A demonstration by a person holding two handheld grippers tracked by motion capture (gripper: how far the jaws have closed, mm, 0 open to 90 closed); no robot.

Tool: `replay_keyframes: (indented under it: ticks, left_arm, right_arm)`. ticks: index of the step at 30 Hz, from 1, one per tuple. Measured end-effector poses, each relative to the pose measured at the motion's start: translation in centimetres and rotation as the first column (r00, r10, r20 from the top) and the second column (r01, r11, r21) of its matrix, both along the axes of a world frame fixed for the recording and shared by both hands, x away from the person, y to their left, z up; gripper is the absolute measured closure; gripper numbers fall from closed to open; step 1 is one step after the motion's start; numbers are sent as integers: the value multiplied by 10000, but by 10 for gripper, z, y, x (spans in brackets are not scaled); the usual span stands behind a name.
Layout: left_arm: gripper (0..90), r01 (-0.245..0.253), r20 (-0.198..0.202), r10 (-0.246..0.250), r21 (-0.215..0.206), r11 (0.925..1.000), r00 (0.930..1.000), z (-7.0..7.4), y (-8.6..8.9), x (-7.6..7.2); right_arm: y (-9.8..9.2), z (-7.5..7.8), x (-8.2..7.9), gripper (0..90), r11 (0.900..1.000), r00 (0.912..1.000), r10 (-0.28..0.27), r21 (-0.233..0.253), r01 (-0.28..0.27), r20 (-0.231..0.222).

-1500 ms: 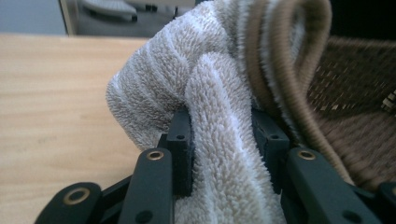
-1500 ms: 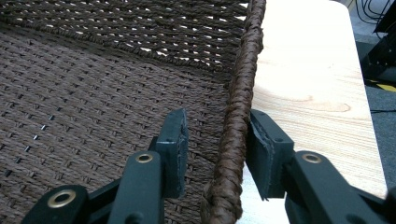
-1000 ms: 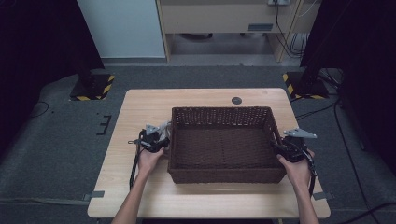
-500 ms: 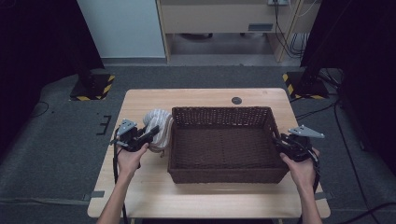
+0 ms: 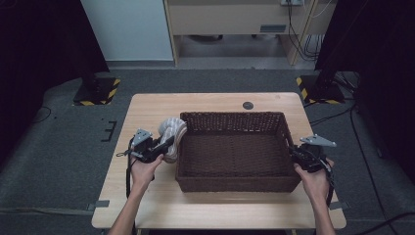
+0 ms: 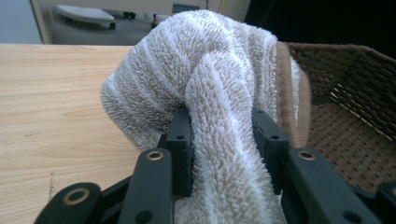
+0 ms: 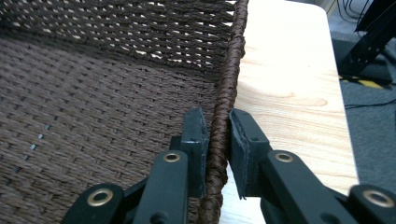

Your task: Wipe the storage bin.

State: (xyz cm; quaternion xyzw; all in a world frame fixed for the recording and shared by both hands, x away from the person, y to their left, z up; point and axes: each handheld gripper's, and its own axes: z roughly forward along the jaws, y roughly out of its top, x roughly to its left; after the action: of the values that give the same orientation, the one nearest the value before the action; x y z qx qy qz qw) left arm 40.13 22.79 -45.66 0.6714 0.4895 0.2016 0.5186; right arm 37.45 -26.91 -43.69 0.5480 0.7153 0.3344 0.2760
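The light wooden table (image 5: 147, 107) carries a large dark brown wicker basket (image 5: 237, 152), rectangular and open at the top, sitting across the middle and right of the tabletop. Against the outside of the basket's left wall, near its far left corner, a beige and white striped terry towel (image 5: 171, 133) is bunched into a raised hump above the table. In the left gripper view the towel (image 6: 219, 93) rises as a thick fold straight up between the two black fingers (image 6: 181, 140), which press on it from both sides, so the left gripper (image 5: 164, 144) is clamped on the towel, with the basket's rim just beyond to the right. At the basket's right wall, the right gripper (image 5: 295, 152) meets the braided rim (image 7: 224, 107): in the right gripper view one finger (image 7: 194, 140) stands inside the basket and the other outside it over the table, both closed tight on the rim between them. A small dark round disc (image 5: 248, 105) lies on the table beyond the basket's far wall, well apart from both grippers.
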Motion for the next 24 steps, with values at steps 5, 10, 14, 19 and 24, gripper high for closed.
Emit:
replay_keyframes:
  ticks: [5,10,14,19,24]
  left_arm:
    - [643,-330,-195,326,-163,9993,9993,-6,3,9]
    - [642,-465,-474,463,-37,9989,9978,-20,6,9]
    - [643,-461,-1050,508,473,9978,9932,-36,5,10]
    - [640,-217,-1453,410,1325,9909,9885,-53,-3,15]
    - [640,-197,-1854,440,1310,9912,9817,-57,0,18]
  right_arm:
    - [5,0,1,764,9998,9999,-105,142,105,-9]
    - [8,-1,2,764,9999,9999,-123,114,123,40]
    - [8,-1,3,759,9999,10000,-62,129,62,52]
    - [8,-2,4,733,9999,9999,80,122,-81,141]
    - [10,-5,4,687,9998,9995,190,-69,-189,234]
